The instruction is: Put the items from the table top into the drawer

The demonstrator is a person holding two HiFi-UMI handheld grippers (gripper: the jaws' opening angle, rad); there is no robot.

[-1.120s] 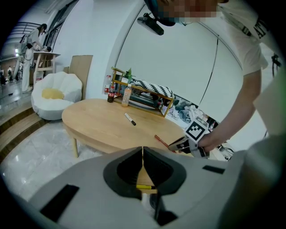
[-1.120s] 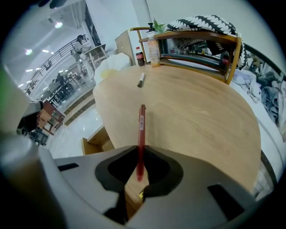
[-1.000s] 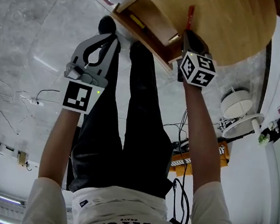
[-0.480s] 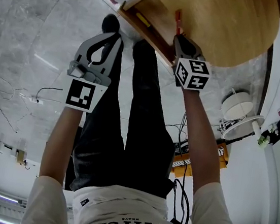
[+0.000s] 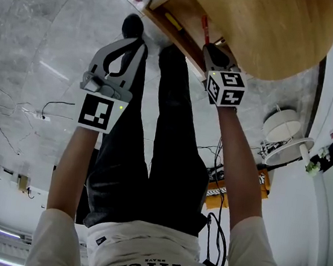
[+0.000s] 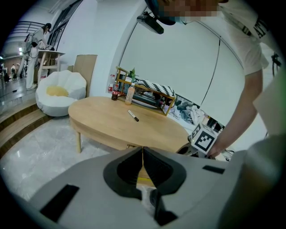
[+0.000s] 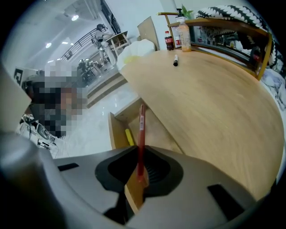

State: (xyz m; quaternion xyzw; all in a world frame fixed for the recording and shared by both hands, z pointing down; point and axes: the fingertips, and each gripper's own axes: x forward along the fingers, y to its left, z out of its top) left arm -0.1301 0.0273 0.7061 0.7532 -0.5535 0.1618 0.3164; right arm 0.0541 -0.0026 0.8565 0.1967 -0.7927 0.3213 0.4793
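My right gripper (image 5: 209, 47) is shut on a red pen (image 7: 141, 134), which sticks out past the jaws over the open wooden drawer (image 7: 115, 132) under the table edge. A yellow pen (image 7: 129, 136) lies inside the drawer. Far off on the oval wooden table (image 7: 214, 98) lies a black marker (image 7: 175, 60), which shows in the left gripper view too as the black marker (image 6: 133, 116). My left gripper (image 5: 134, 34) hangs over the floor left of the drawer, its jaws shut with nothing between them.
A wooden rack (image 6: 147, 91) with bottles stands at the table's far edge. A white beanbag seat (image 6: 60, 91) sits on the floor beyond the table. The person's legs (image 5: 151, 158) stand below the drawer. Cables (image 5: 221, 179) lie on the floor at the right.
The right gripper has carried the red pen leftward from the drawer's right corner to over the drawer's inside. The left gripper has stayed put.
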